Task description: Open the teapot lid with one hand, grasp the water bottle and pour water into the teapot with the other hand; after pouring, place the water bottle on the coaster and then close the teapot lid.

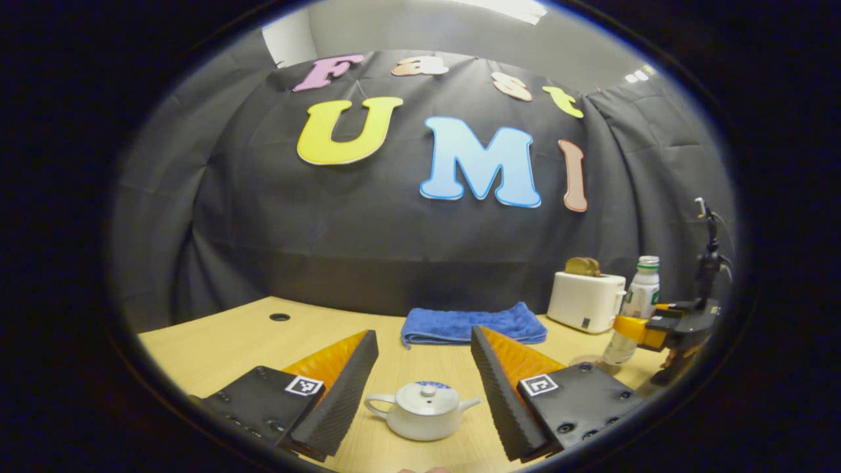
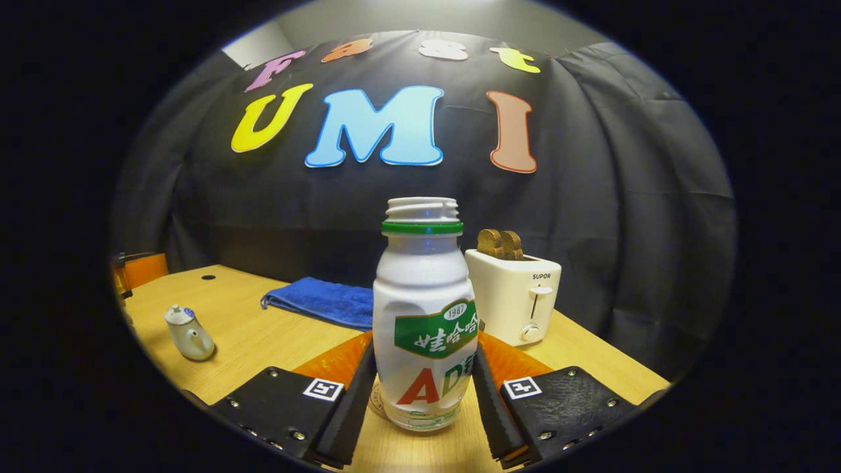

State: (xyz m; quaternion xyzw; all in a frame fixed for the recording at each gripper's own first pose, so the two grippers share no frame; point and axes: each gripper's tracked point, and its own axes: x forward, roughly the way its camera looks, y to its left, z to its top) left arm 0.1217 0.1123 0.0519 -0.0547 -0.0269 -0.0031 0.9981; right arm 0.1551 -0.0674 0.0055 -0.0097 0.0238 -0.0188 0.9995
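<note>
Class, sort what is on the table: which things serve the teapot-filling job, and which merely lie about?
For the job: teapot with its lid on; water bottle, uncapped, between the right gripper fingers; left gripper, open.

Lying about: blue towel; toaster with toast.

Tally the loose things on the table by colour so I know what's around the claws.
White: 3 (teapot, water bottle, toaster)
Blue: 1 (towel)
Total: 4

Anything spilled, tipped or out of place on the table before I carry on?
Nothing stands out. The teapot sits upright with its lid on between the open left claw; the uncapped water bottle stands upright in the right claw. No spill visible.
</note>
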